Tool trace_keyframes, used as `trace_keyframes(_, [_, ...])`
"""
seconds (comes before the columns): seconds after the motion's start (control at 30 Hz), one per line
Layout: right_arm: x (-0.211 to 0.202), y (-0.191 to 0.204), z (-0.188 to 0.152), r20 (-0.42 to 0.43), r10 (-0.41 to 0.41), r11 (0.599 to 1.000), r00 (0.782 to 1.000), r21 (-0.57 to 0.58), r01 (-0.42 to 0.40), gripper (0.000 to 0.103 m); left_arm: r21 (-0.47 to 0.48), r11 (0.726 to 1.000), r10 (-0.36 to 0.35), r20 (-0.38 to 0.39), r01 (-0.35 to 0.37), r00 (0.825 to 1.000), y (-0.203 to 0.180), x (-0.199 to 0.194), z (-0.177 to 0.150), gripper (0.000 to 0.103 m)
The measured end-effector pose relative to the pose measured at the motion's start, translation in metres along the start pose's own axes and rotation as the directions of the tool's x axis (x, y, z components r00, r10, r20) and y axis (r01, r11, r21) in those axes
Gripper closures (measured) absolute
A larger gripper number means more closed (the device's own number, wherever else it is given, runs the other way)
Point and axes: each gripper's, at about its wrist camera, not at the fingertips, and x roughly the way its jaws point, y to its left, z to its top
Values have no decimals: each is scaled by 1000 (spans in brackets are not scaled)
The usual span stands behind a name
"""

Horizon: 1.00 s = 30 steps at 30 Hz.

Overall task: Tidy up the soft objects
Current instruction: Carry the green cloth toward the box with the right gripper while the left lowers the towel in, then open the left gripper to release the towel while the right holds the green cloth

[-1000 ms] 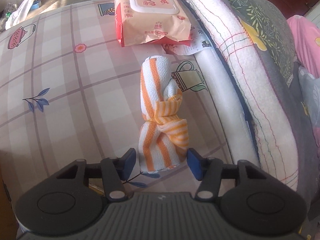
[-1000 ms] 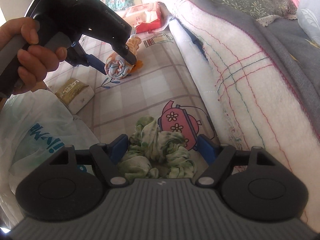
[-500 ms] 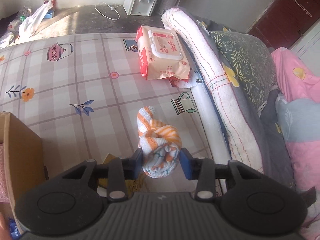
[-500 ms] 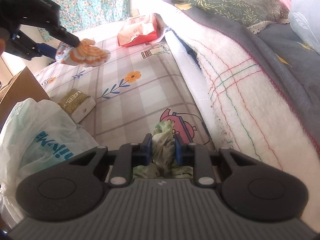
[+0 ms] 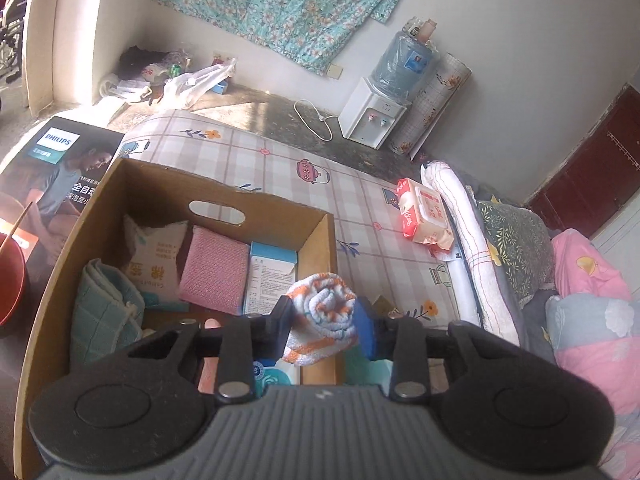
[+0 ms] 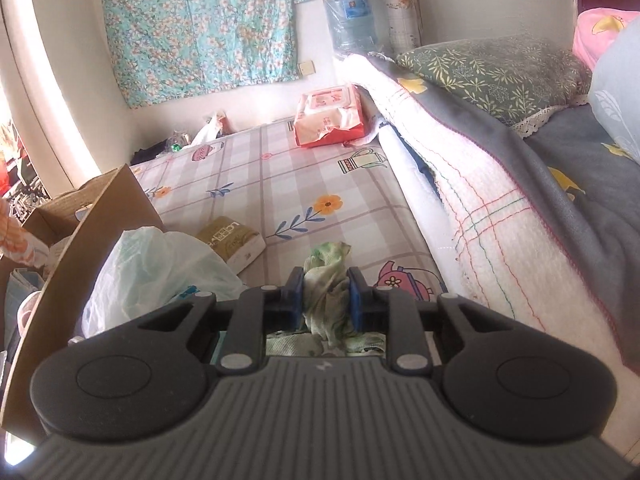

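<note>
A rolled white towel with orange stripes [image 5: 324, 304] is pinched between the pads of my left gripper [image 5: 325, 326], whose jaws are still closing on it. It hangs above the near right corner of an open cardboard box [image 5: 224, 194]. Inside the box lie a pink cloth [image 5: 214, 276], a folded teal cloth [image 5: 104, 312], a white bag and a blue-and-white carton. In the right wrist view, my right gripper [image 6: 326, 294] is shut on a crumpled green cloth [image 6: 328, 254], held just above the checked mat [image 6: 280, 168].
A pack of wet wipes [image 6: 330, 116] lies at the mat's far end by the rolled bedding [image 6: 480, 200]. A plastic bag [image 6: 160, 264] and a tissue pack [image 6: 232, 240] sit beside the box. A red basin [image 5: 10, 276] and a water dispenser [image 5: 376, 120] stand on the floor.
My left gripper closed on the striped towel, lifted it off the mat and swung it left over the box. My right gripper shut on the green cloth and raised it slightly.
</note>
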Motion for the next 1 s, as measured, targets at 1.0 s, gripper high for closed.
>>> trace_keyframes(1.0, [-46,266,1,-332,507,741,795,-304,-599,79,-123,991,-43,68,51,997,115,-49,-108,71])
